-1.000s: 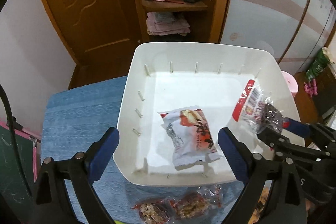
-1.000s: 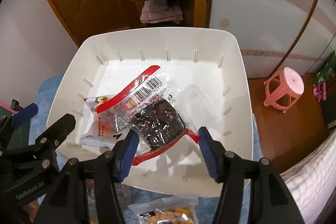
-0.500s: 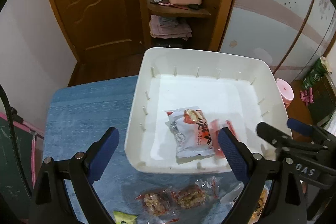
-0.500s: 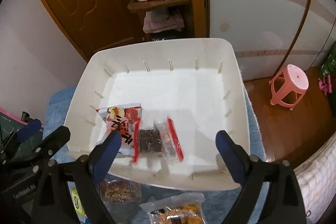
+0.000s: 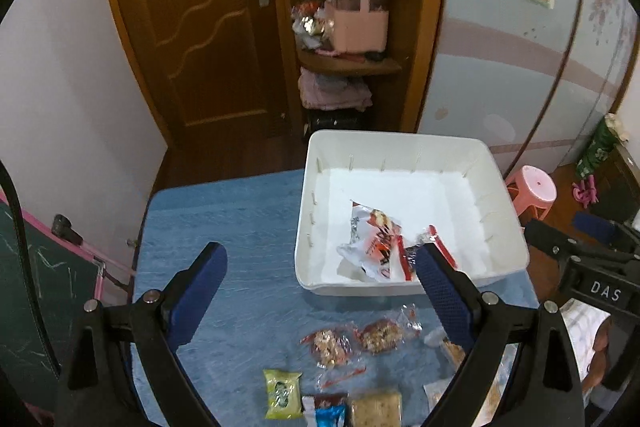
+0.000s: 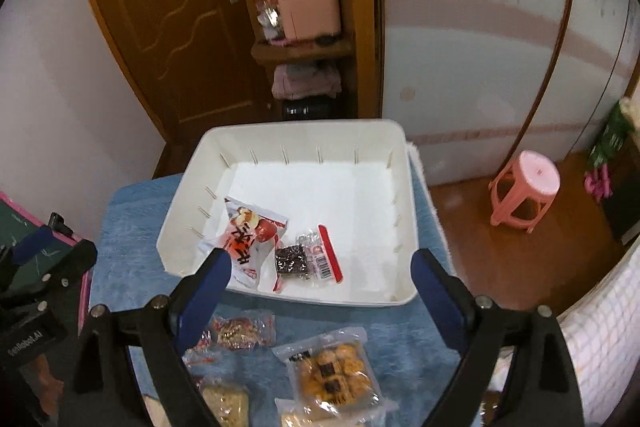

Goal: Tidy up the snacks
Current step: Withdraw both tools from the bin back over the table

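Right gripper (image 6: 320, 287): its jaws are standing wide apart with nothing between them, hanging above the near edge of the white bin (image 6: 404, 163).
Left gripper (image 5: 320, 291): it is likewise spread and carrying nothing, hovering over the blue cloth (image 5: 240, 227) just short of the bin.
Dark snack packet (image 6: 306, 259): it is lying flat on the bin floor just ahead of the right gripper, touching the red-and-white packet (image 6: 248, 239) beside it.
Loose snacks: the biscuit pack (image 6: 332, 375) is waiting below the right gripper; two clear nut packets (image 5: 356, 339) and a green packet (image 5: 282, 393) are sitting under the left one.
Risk: the packets on the cloth are lying close together, so a wide-open grab is likely catching two at once or pinching only film, letting one slip.
Risk: both grippers are working near each other, and reaching for neighbouring packets is inviting a clash.
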A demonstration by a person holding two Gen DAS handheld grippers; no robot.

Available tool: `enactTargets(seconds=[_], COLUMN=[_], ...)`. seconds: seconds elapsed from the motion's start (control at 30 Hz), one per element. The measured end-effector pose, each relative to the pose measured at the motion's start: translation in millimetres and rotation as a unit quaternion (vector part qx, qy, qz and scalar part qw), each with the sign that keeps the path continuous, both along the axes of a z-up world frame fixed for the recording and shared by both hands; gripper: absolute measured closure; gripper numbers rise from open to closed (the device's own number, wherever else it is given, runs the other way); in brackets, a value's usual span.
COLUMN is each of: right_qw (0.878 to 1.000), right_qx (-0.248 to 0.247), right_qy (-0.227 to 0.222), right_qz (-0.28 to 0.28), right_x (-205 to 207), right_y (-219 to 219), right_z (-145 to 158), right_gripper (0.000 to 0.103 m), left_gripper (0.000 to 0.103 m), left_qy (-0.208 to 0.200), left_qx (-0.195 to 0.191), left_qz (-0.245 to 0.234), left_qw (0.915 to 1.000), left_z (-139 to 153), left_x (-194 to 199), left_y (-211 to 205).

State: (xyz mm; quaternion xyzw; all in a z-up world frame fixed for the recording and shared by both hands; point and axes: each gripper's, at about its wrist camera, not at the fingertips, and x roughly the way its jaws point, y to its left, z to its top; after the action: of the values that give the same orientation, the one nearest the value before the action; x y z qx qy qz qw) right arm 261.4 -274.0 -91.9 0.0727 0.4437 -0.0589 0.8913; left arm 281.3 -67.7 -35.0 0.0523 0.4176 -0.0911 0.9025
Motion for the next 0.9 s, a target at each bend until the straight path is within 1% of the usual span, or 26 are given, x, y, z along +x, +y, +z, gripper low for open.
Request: enactTargets(seconds=[0.1,0.2,0.3,0.4,0.47,0.57,0.67,0.73,0.9], right_qw=[1.0,0.998,0.996,0.994,0.992,0.991,0.992,0.993,0.995], right_qx=[-0.018,-0.031,-0.04,-0.035,-0.042,-0.056,-0.055,-0.05,-0.037], right_qy=[-0.02,-0.049,-0.07,-0.08,-0.077,-0.073,-0.054,-0.052,-0.043], right_qz=[0.012,0.026,0.046,0.072,0.089,0.102,0.096,0.093,0.082], right_x=[-21.7,-49.0,-77.4,-104.8,-121.5,-145.9,-168.3,-182.5,-221.0], right_y=[7.7,16.0,24.9,35.5,44.3,54.2,57.1,57.0,49.0], right_z=[19.2,37.5,52.8,61.6,63.8,62.9,56.6,51.1,21.3], right_gripper=[0.011,0.011,0.011,0.011,0.011,0.011,0.011,0.011,0.011], left_gripper=[0.008,0.008,0.008,0.008,0.008,0.008,0.008,0.008,0.008], left_qy=[-0.021,-0.039,-0.064,-0.082,-0.09,-0.087,-0.08,-0.073,-0.048], left_qx=[0.004,-0.01,-0.016,0.005,0.014,0.013,0.009,0.003,-0.011], left_qz=[-0.005,-0.024,-0.04,-0.061,-0.074,-0.089,-0.098,-0.098,-0.103], left_qw=[0.9998,0.9989,0.997,0.9947,0.9931,0.9922,0.9919,0.9925,0.9934], left_z=[17.6,32.1,41.2,46.1,47.8,48.6,47.7,43.9,18.9], left_x=[-25.3,-53.3,-82.2,-110.0,-129.2,-150.7,-171.4,-181.6,-203.9], left_y=[6.2,10.8,15.0,15.6,17.7,22.9,30.9,36.6,50.0])
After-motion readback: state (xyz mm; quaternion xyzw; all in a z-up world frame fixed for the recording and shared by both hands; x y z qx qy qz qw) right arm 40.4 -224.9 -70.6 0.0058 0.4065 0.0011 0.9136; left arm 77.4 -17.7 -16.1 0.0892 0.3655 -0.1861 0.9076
